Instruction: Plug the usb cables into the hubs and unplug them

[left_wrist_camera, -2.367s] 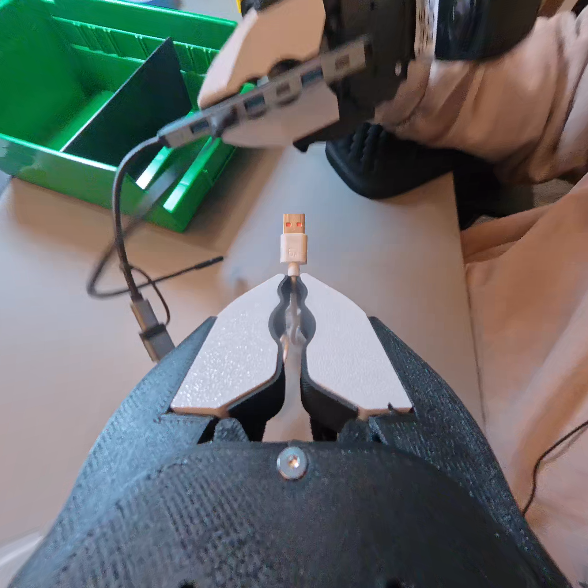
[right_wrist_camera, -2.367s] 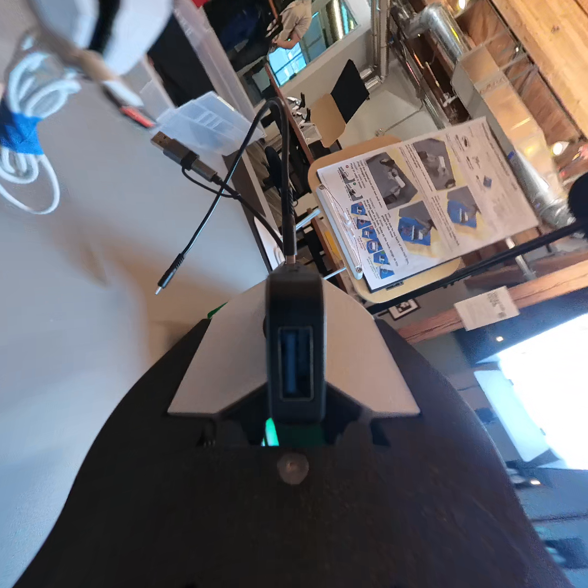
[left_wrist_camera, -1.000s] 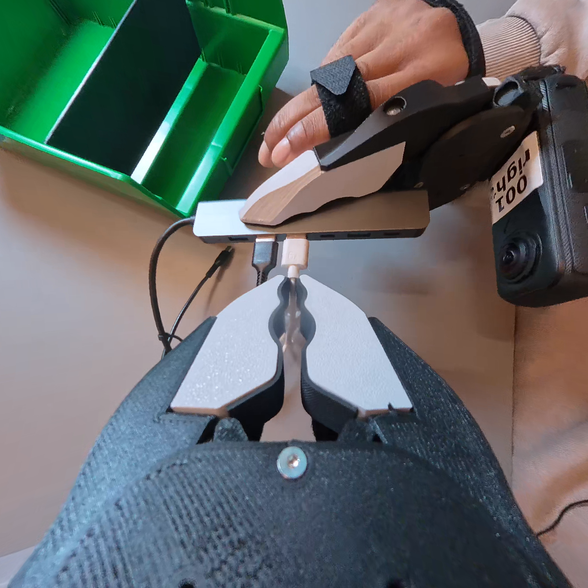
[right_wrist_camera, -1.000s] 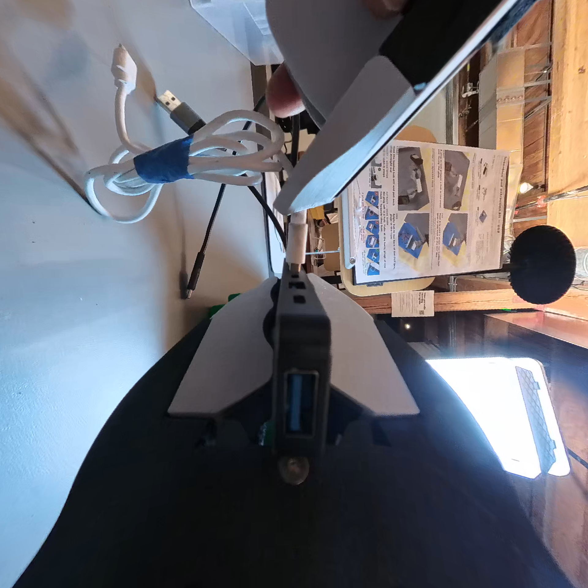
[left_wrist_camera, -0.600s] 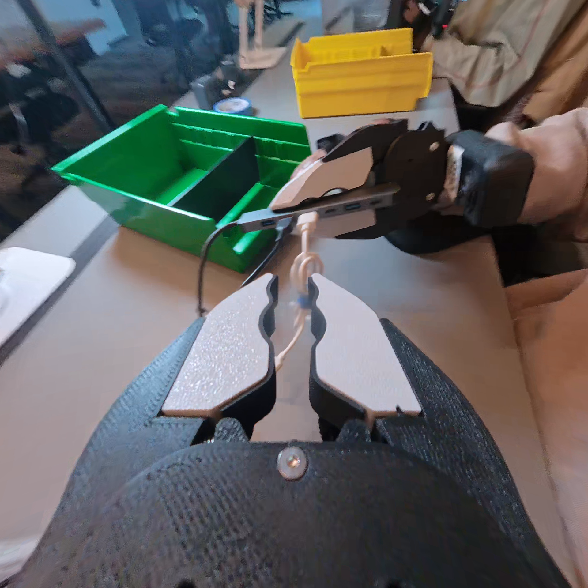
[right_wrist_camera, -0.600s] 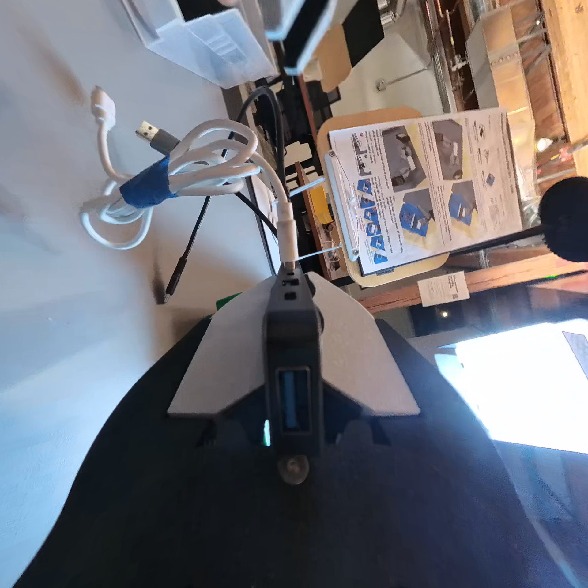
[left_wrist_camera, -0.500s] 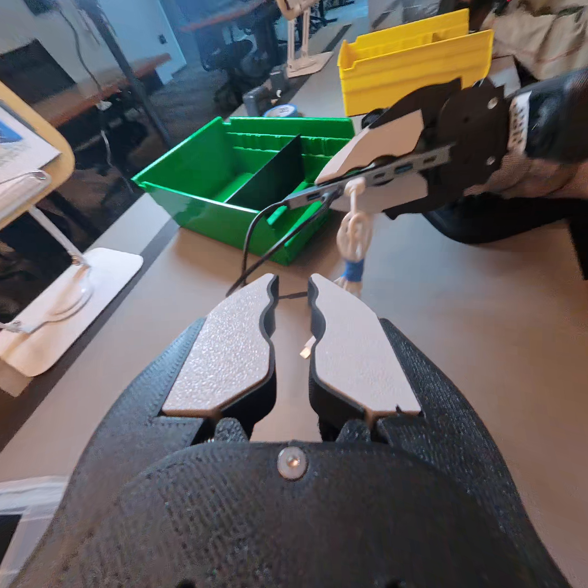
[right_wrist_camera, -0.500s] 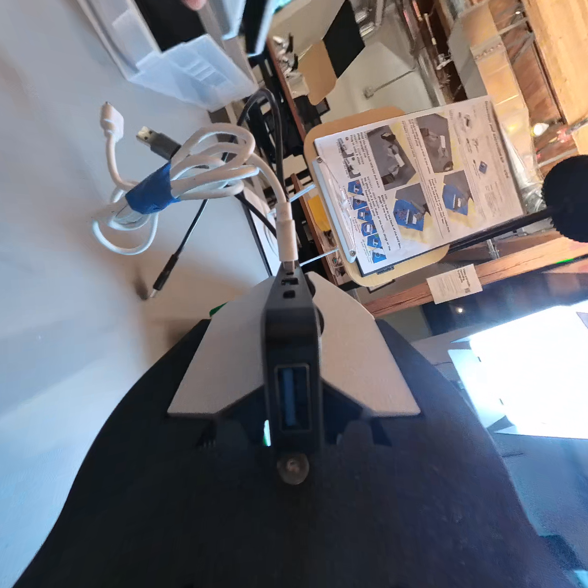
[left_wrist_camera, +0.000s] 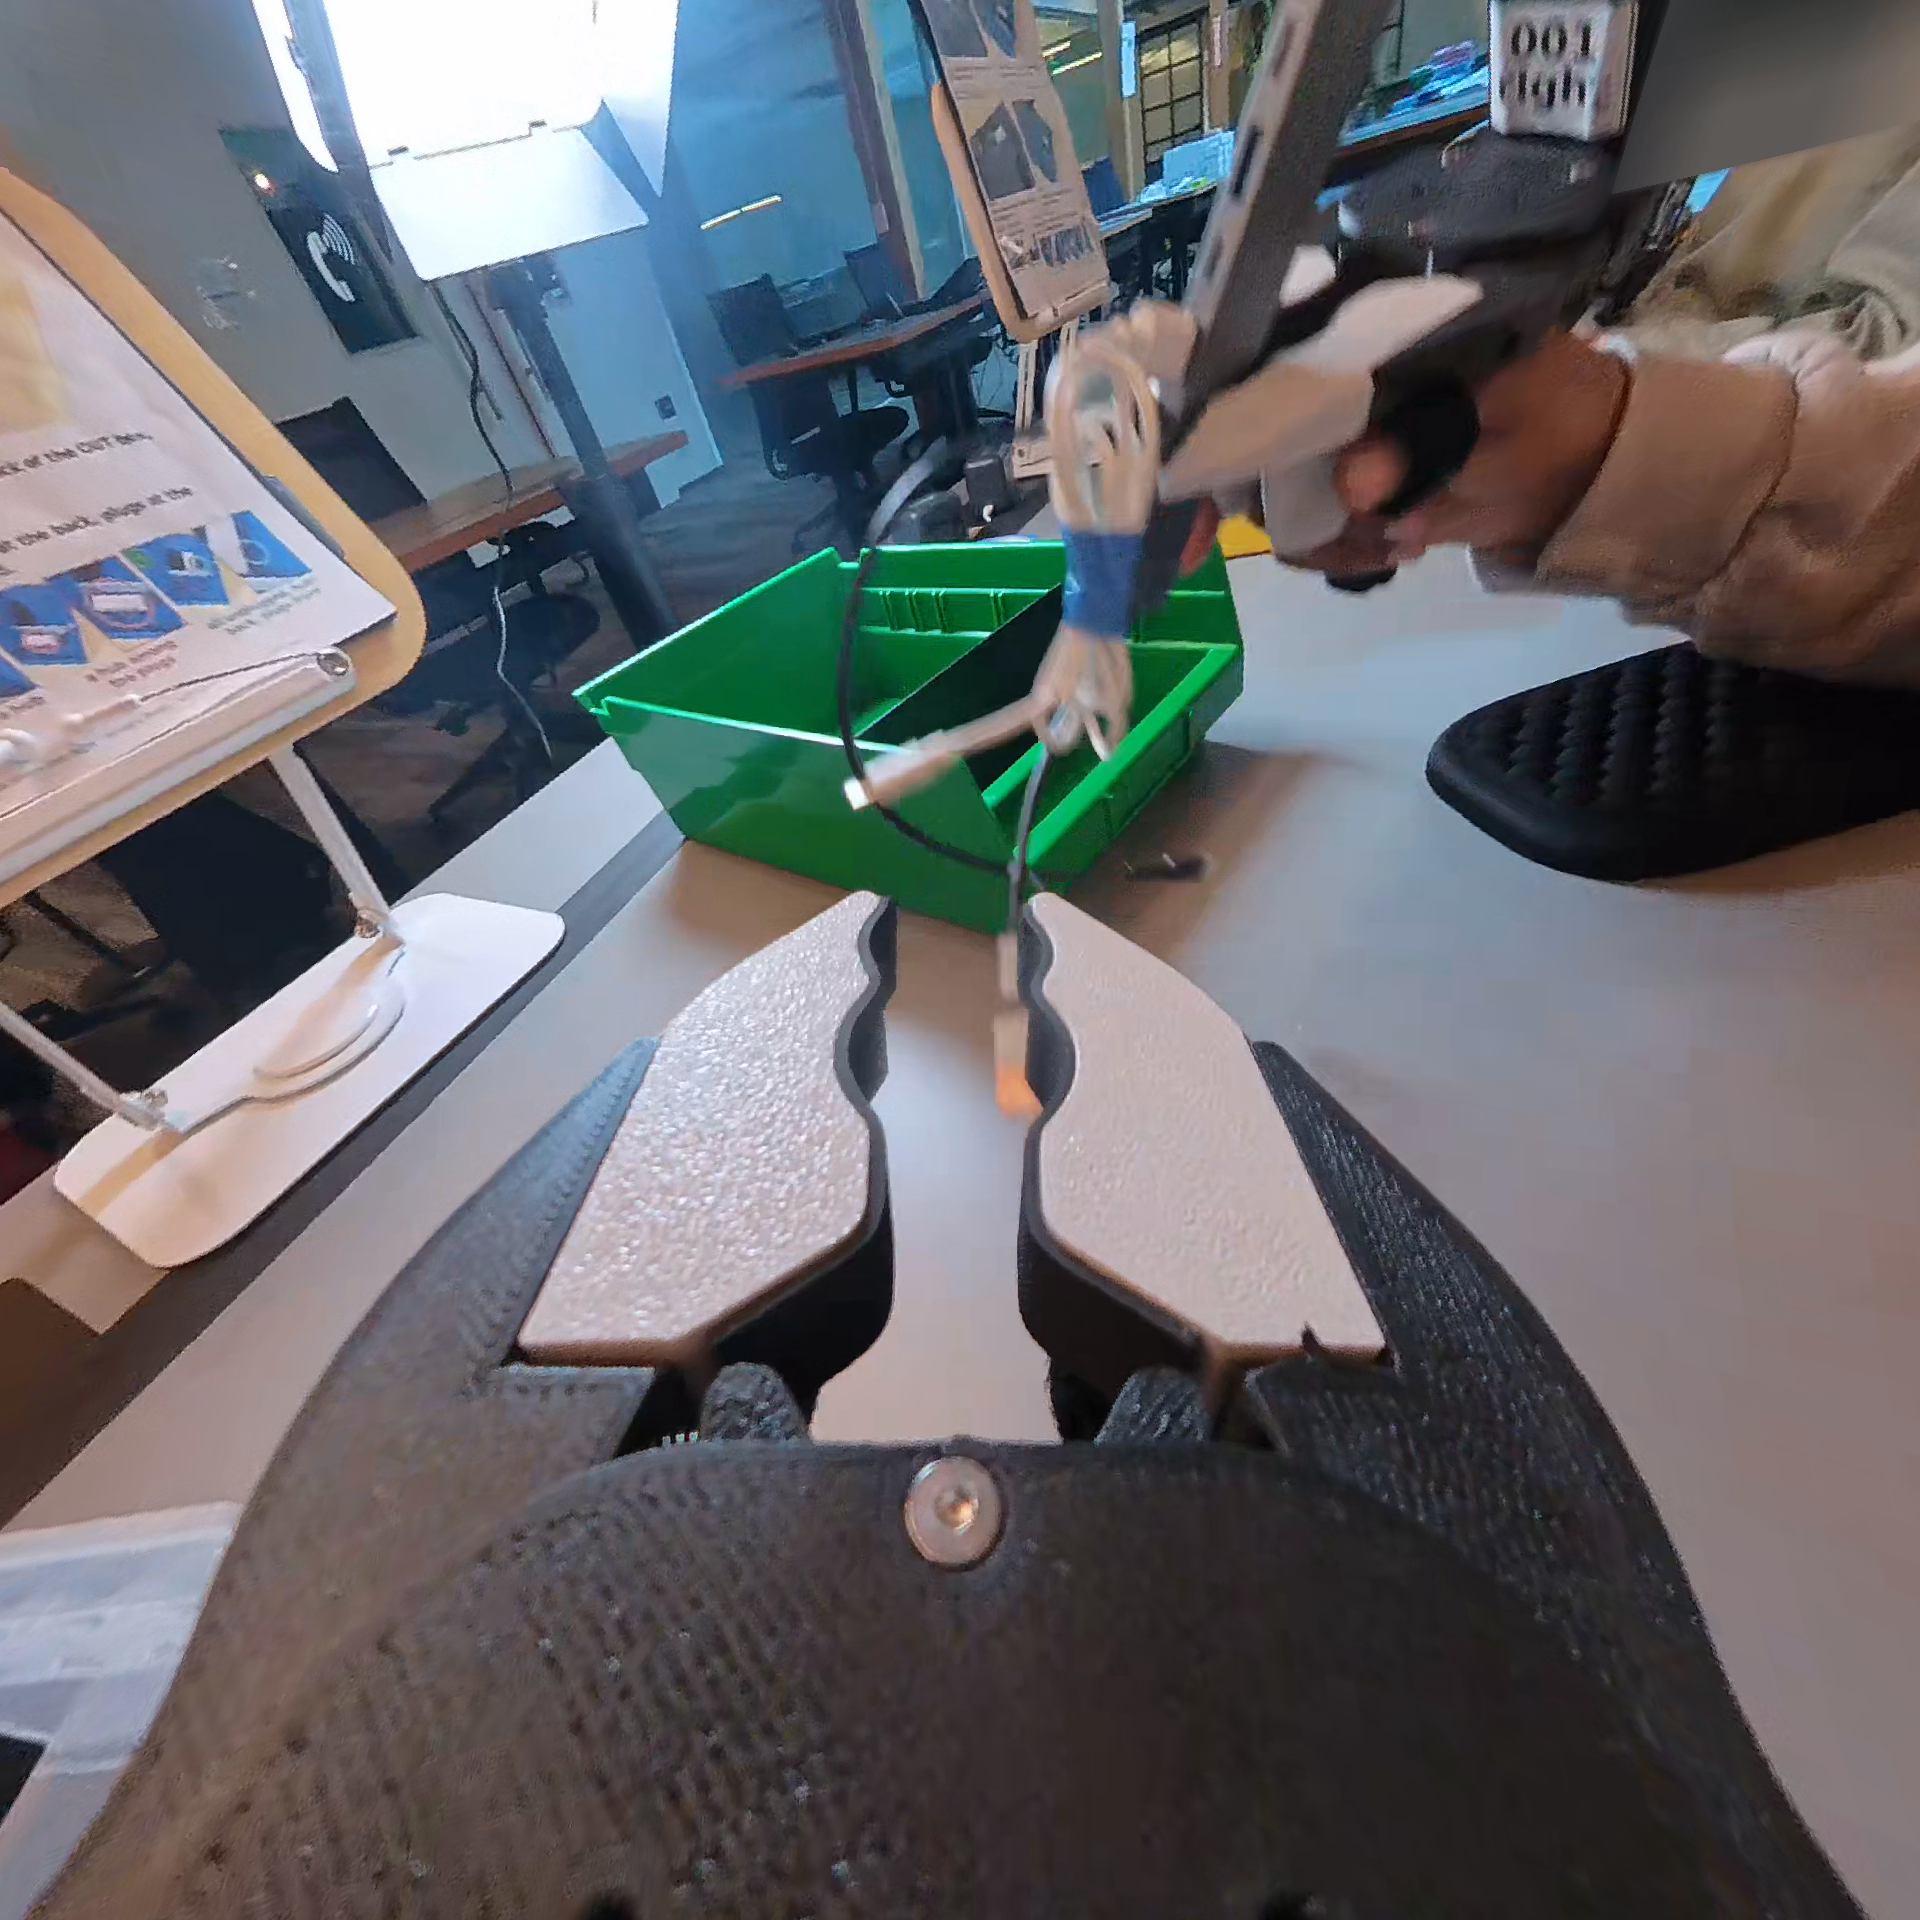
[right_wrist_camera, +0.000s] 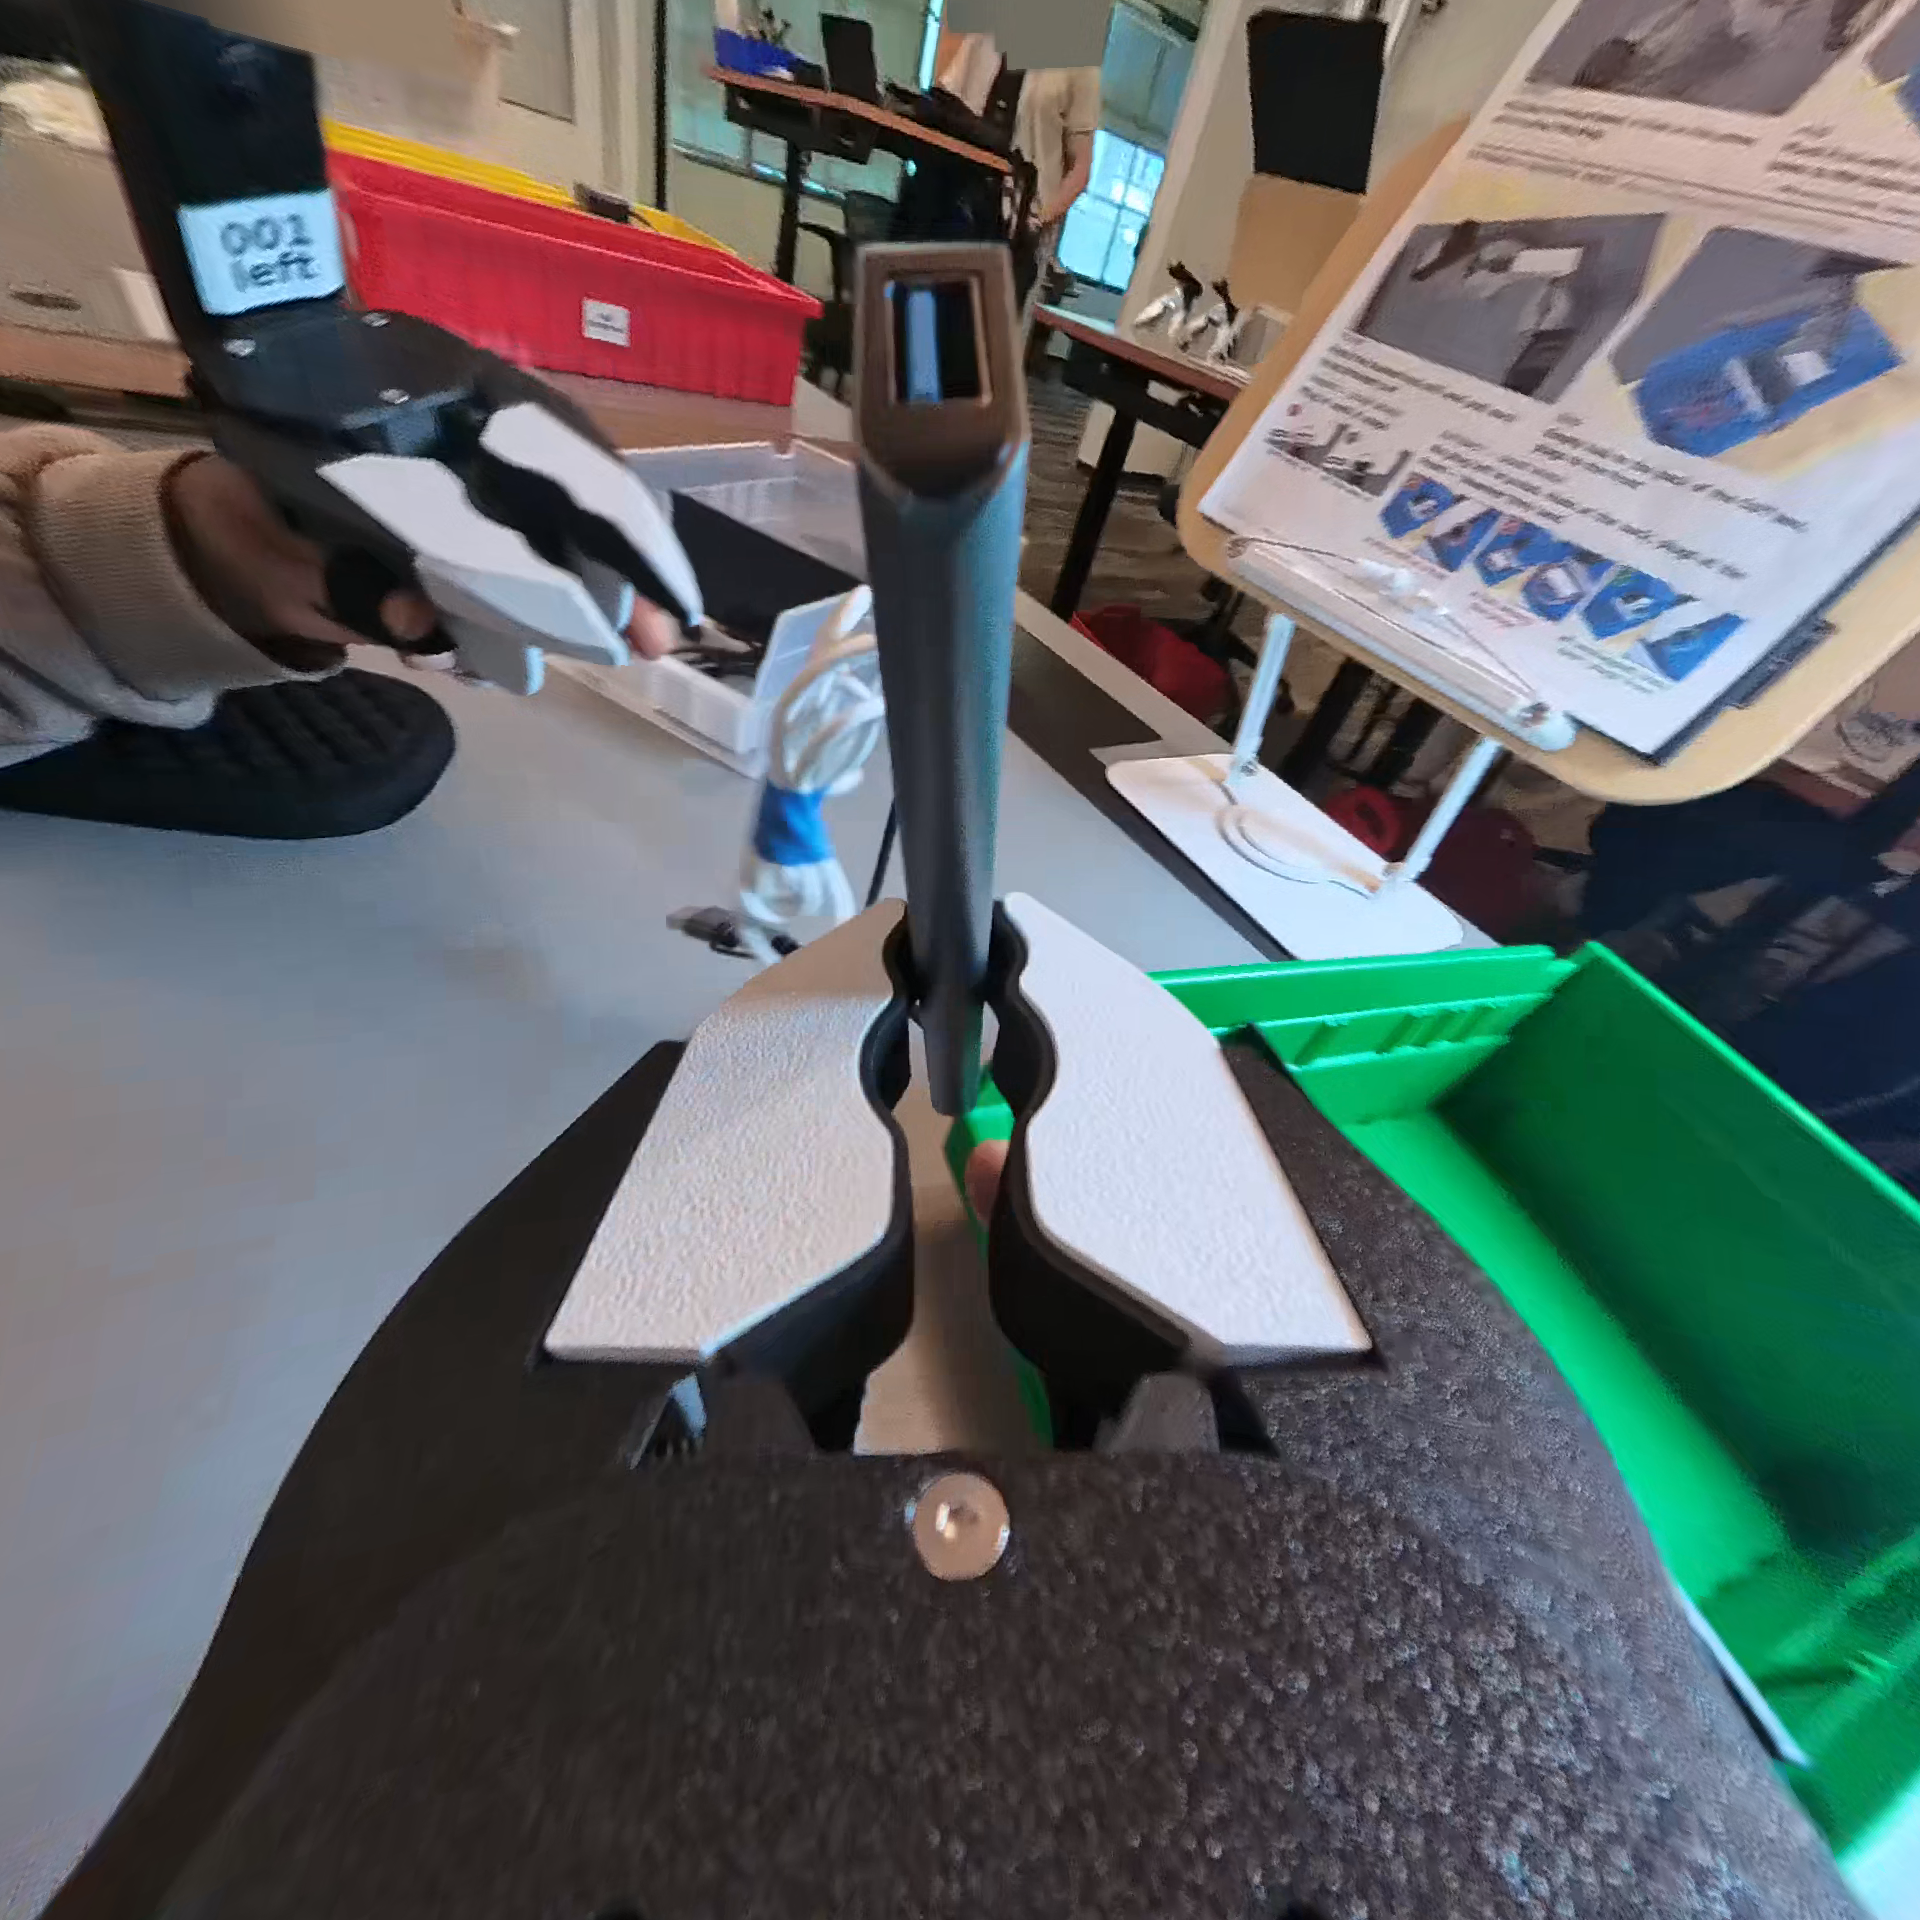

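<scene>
pale grey tabletop (left_wrist_camera: 1455,1091) stretched beneath both grippers, and above it the slim dark grey usb hub (right_wrist_camera: 940,644) stood nearly upright, clenched in the right gripper (right_wrist_camera: 951,940). a bundled white usb cable bound with blue tape (left_wrist_camera: 1096,520) dangled from the hub. the left gripper (left_wrist_camera: 951,935) hung released and empty near a green plastic bin (left_wrist_camera: 748,748).

Plastics, matt and glossy

Glossy green plastic bin (left_wrist_camera: 748,748); matt grey hub (right_wrist_camera: 940,727); pebbled pale pads (left_wrist_camera: 727,1143) on coarse black printed gripper shells; smooth matt table (left_wrist_camera: 1455,1039); blue tape (left_wrist_camera: 1099,582) binding the white cable.
</scene>
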The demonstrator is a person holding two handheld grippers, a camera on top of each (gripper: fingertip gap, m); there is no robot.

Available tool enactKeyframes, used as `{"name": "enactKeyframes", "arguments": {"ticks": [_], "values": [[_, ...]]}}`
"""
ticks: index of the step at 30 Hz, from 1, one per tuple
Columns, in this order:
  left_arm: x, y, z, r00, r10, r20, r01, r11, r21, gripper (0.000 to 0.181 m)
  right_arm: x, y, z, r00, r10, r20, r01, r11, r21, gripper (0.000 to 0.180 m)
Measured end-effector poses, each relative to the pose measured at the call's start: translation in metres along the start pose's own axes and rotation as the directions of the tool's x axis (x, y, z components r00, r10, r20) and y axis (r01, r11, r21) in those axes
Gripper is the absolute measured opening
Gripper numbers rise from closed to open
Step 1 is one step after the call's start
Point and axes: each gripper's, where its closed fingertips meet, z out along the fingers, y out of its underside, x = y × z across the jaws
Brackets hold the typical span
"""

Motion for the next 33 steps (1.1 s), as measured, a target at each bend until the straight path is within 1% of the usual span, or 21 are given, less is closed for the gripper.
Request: {"name": "enactKeyframes", "arguments": {"ticks": [2,4,8,10,13,16,18,21,23,25,27,28,31,33], "values": [[-0.002,0.007,-0.002,1.000,-0.012,0.002,0.012,1.000,-0.018,0.023,0.028,-0.014,-0.007,0.998,0.006,-0.066,-0.006,1.000,0.004,0.011],[0.000,0.017,-0.002,1.000,-0.023,-0.007,0.023,0.999,-0.037,0.022,0.057,-0.030,-0.014,0.995,0.012,-0.102,-0.012,1.000,0.004,0.011],[0.003,0.045,0.003,0.999,-0.032,-0.016,0.030,0.995,-0.095,0.022,0.121,-0.064,-0.023,0.981,0.018,-0.194,-0.019,1.000,-0.002,0.011],[0.004,0.053,0.005,0.999,-0.049,-0.022,0.046,0.993,-0.111,0.022,0.153,-0.074,-0.024,0.966,-0.002,-0.260,-0.008,0.999,-0.039,0.011],[0.004,0.058,0.007,0.998,-0.062,-0.017,0.059,0.992,-0.111,0.022,0.193,-0.069,-0.021,0.939,-0.019,-0.344,-0.030,0.990,-0.136,0.011],[0.001,0.059,0.006,0.997,-0.081,0.002,0.081,0.992,-0.094,0.022,0.219,-0.041,-0.014,0.916,-0.015,-0.401,-0.090,0.966,-0.241,0.011],[-0.001,0.060,0.007,0.995,-0.102,0.011,0.103,0.991,-0.087,0.022,0.228,-0.008,-0.008,0.902,-0.034,-0.430,-0.123,0.935,-0.332,0.011],[-0.006,0.065,0.008,0.993,-0.107,0.040,0.111,0.990,-0.090,0.022,0.230,0.053,0.004,0.890,-0.097,-0.445,-0.156,0.854,-0.497,0.011],[-0.010,0.067,0.008,0.992,-0.104,0.066,0.109,0.990,-0.091,0.022,0.225,0.087,0.014,0.902,-0.123,-0.413,-0.157,0.798,-0.582,0.011],[-0.014,0.068,0.006,0.990,-0.104,0.095,0.113,0.990,-0.088,0.022,0.217,0.111,0.023,0.919,-0.135,-0.369,-0.147,0.753,-0.641,0.011],[-0.021,0.067,0.004,0.985,-0.101,0.137,0.113,0.990,-0.080,0.021,0.206,0.120,0.033,0.939,-0.117,-0.323,-0.137,0.736,-0.663,0.021],[-0.024,0.066,0.002,0.983,-0.099,0.155,0.112,0.991,-0.075,0.021,0.201,0.119,0.038,0.948,-0.103,-0.300,-0.126,0.745,-0.655,0.025],[-0.036,0.062,-0.004,0.972,-0.104,0.212,0.117,0.992,-0.053,0.021,0.188,0.098,0.046,0.963,-0.030,-0.266,-0.135,0.804,-0.578,0.040],[-0.044,0.058,-0.010,0.962,-0.112,0.249,0.123,0.992,-0.031,0.021,0.178,0.071,0.049,0.969,0.055,-0.239,-0.166,0.865,-0.474,0.047]]}}
